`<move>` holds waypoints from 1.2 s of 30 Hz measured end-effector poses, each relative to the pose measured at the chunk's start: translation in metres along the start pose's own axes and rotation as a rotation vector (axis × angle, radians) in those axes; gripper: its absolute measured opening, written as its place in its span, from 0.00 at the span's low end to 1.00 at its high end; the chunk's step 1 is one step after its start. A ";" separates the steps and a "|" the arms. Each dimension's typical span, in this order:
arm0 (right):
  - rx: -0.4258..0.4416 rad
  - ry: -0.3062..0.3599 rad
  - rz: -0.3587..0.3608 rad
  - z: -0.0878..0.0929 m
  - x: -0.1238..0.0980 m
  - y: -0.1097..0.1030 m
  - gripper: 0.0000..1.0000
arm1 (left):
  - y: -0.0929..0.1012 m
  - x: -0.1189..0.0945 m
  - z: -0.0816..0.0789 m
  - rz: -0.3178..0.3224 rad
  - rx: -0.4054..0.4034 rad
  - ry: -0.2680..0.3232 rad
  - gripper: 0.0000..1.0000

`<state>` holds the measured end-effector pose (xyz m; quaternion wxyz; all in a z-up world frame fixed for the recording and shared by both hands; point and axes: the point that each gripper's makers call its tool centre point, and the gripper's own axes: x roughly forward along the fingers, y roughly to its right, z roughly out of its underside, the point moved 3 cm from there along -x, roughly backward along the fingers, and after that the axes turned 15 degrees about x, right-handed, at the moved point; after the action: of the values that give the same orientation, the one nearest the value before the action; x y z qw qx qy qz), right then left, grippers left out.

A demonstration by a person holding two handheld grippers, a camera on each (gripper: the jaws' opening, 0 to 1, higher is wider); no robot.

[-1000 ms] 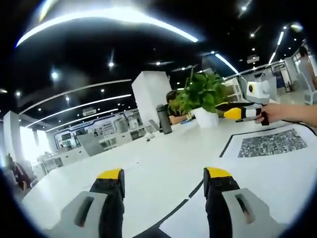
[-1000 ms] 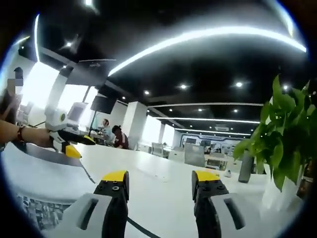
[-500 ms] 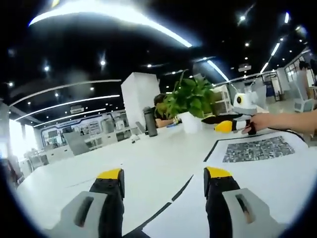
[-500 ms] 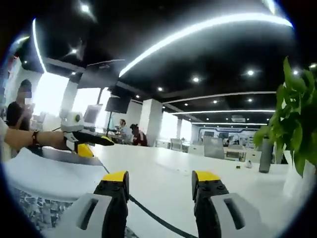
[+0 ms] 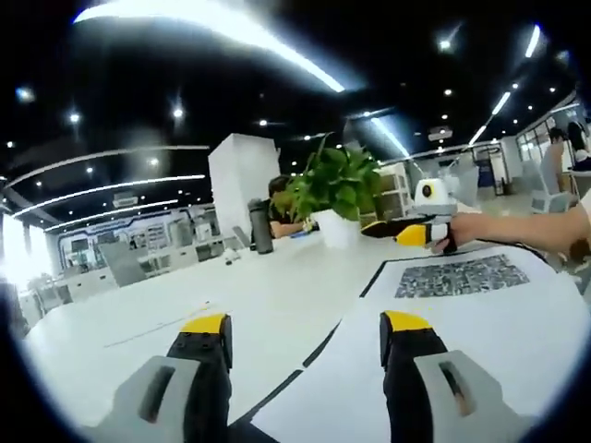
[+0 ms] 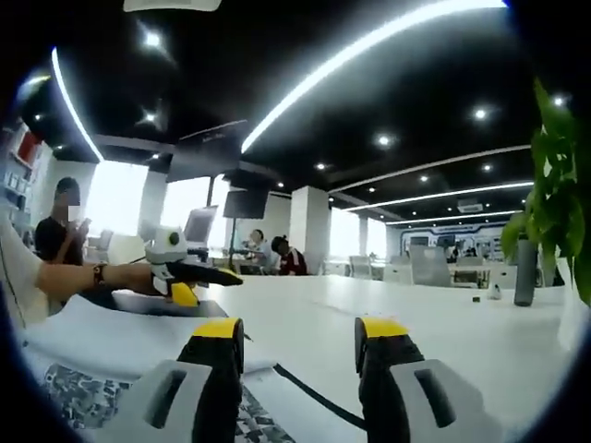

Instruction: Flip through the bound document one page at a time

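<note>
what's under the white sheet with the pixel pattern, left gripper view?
The white sheet lies flat on the white table; a dark strip shows along its near edge, perhaps a mat or cover. Whether more pages lie beneath is hidden by the sheet itself.

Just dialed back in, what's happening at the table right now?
A person holds a claw in each hand over a white table. The left claw and the right claw are both open, holding nothing, hovering just above a large white sheet with a patterned printed block. A potted plant and a dark bottle stand farther back.
</note>
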<state>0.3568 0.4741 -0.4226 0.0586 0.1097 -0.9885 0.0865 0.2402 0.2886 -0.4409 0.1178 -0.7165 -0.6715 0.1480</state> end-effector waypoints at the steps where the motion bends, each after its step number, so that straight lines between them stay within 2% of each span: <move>1: -0.009 0.003 -0.017 -0.002 0.001 -0.004 0.53 | -0.004 0.003 -0.001 0.000 0.005 0.015 0.65; 3: -0.006 0.021 -0.057 -0.005 0.001 -0.012 0.53 | -0.004 0.008 -0.006 0.034 0.012 0.057 0.65; 5: 0.044 0.033 -0.100 -0.008 -0.001 -0.019 0.53 | -0.002 0.013 -0.008 0.097 -0.020 0.094 0.64; 7: 0.046 0.032 -0.104 -0.008 -0.004 -0.018 0.53 | -0.001 0.016 -0.009 0.141 -0.055 0.119 0.62; 8: 0.054 0.030 -0.097 -0.007 -0.003 -0.016 0.53 | -0.006 0.018 -0.008 0.130 -0.050 0.115 0.62; 10: 0.024 -0.015 -0.042 0.003 -0.001 -0.004 0.53 | -0.012 0.020 -0.006 0.114 -0.051 0.110 0.62; 12: 0.035 -0.019 -0.047 0.006 0.001 -0.004 0.53 | -0.018 0.021 -0.005 0.090 -0.035 0.111 0.63; 15: 0.050 -0.001 -0.088 0.003 0.001 -0.013 0.51 | -0.022 0.020 -0.007 0.094 -0.065 0.134 0.63; 17: 0.056 -0.011 -0.103 0.004 0.002 -0.017 0.50 | -0.019 0.020 -0.007 0.108 -0.078 0.138 0.62; 20: 0.052 -0.040 -0.117 0.010 0.002 -0.023 0.55 | -0.016 0.020 -0.006 0.128 -0.094 0.141 0.62; 22: 0.041 -0.075 -0.128 0.019 0.003 -0.027 0.54 | -0.012 0.020 -0.007 0.135 -0.084 0.143 0.62; 29: 0.080 -0.083 -0.181 0.021 0.001 -0.039 0.56 | 0.001 0.018 -0.018 0.180 -0.126 0.195 0.62; 32: 0.093 -0.082 -0.191 0.021 0.002 -0.042 0.56 | 0.002 0.016 -0.018 0.177 -0.120 0.187 0.62; 34: 0.090 -0.096 -0.176 0.023 0.003 -0.035 0.56 | 0.001 0.017 -0.016 0.172 -0.113 0.178 0.62; 36: 0.086 -0.105 -0.171 0.026 0.004 -0.038 0.56 | 0.001 0.017 -0.014 0.173 -0.120 0.172 0.61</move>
<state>0.3595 0.4324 -0.4411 0.0091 0.2005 -0.9726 0.1175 0.2474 0.3064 -0.4294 0.1186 -0.7876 -0.6021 0.0554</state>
